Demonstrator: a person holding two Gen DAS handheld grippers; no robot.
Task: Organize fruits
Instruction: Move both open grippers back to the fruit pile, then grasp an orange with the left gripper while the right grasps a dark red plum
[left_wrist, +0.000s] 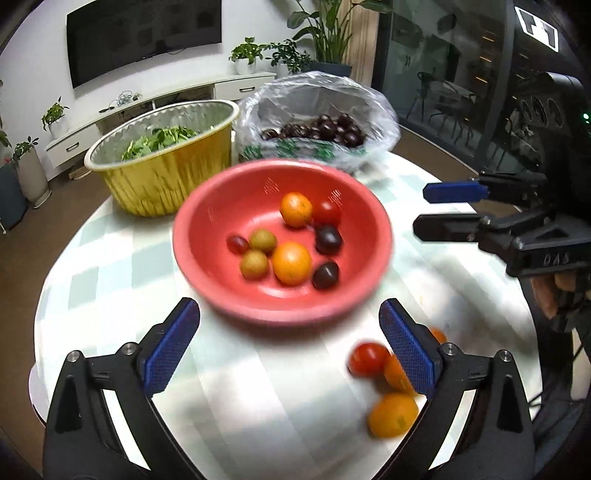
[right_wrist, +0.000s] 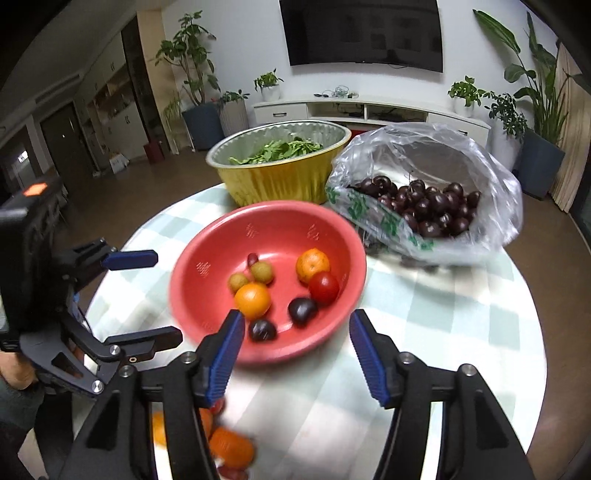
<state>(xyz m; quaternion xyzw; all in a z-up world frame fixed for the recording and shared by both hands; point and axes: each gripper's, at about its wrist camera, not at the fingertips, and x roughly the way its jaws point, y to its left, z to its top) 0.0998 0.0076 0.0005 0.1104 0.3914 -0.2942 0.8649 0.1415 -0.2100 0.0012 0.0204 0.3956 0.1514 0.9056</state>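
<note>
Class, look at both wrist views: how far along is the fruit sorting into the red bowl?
Done: the red bowl already holds two oranges, tomatoes, dark cherries and small greenish fruit. In hand: nothing; the left gripper and right gripper both stand open and empty. Left: a loose tomato and oranges lie on the table, and the bag of cherries is full.
</note>
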